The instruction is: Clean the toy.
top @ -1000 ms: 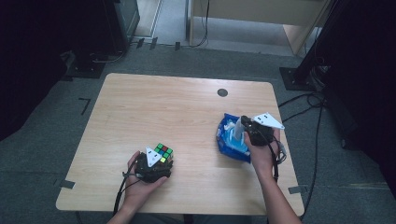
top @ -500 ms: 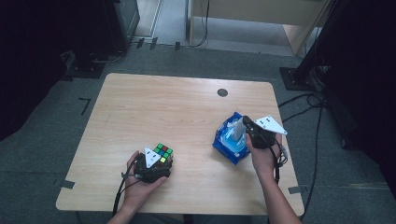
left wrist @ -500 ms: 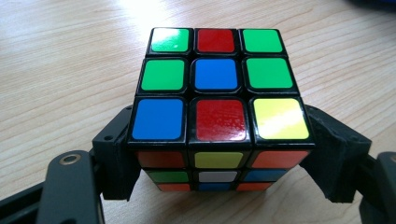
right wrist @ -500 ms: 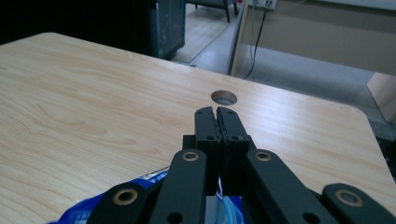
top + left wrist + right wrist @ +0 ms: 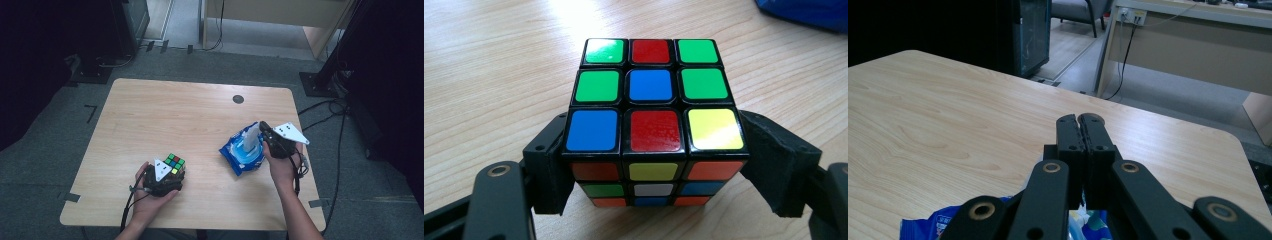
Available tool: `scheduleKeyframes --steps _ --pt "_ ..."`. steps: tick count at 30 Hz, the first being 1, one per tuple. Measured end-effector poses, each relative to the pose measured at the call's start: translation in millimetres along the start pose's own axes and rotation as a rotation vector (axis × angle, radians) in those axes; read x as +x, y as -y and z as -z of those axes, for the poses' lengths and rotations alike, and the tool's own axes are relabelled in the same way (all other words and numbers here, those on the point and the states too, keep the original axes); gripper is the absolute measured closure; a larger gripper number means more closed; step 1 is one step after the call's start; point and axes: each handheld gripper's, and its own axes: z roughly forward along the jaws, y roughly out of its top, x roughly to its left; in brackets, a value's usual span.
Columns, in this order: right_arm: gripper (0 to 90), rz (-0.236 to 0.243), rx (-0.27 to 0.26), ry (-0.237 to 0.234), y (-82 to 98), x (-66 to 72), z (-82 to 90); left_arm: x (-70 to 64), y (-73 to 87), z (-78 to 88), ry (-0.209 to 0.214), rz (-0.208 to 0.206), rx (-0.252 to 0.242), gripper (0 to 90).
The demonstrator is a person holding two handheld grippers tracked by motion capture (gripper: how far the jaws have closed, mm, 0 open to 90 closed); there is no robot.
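Left gripper view: glossy cube (image 5: 651,107) clamped in left jaws | right jaws pressed together over crinkly blue packet (image 5: 243,152) | wood-grain table (image 5: 165,115)

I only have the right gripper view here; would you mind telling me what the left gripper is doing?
Observer: The left gripper is closed on a colour puzzle cube, one pad on each side, near the person's edge of the table.
Operator: Thank you. What is the blue thing under my right gripper?
Observer: A blue wipes packet, lying on the table just ahead of that hand.
Operator: Is anything coming out of it?
Observer: A white sheet stands up from the packet's top, right beside the shut gripper; whether it is pinched I cannot tell.
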Motion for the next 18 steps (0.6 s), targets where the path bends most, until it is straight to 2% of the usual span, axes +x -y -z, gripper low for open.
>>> scheduleKeyframes --steps 5,6,9,13,18 --pt "88.7 0.020 -0.046 -0.042 -9.5 7.1 9.1 0.0 -0.1 -0.3 0.000 0.000 0.004 23.0" --pt "88.5 0.018 -0.060 -0.065 -11.5 11.0 12.5 -0.1 -0.1 -0.3 0.000 -0.001 0.006 23.0" --pt "88.1 0.035 -0.056 -0.121 -9.2 24.0 18.5 -0.3 0.0 -0.3 0.002 0.000 0.006 23.0" --pt "87.4 0.046 -0.012 -0.190 13.2 41.7 28.0 -0.3 0.3 -0.3 0.003 -0.001 0.005 23.1" --pt "84.5 0.050 0.125 -0.251 54.6 53.3 37.7 -0.5 0.2 -0.4 0.002 -0.004 0.009 23.0"
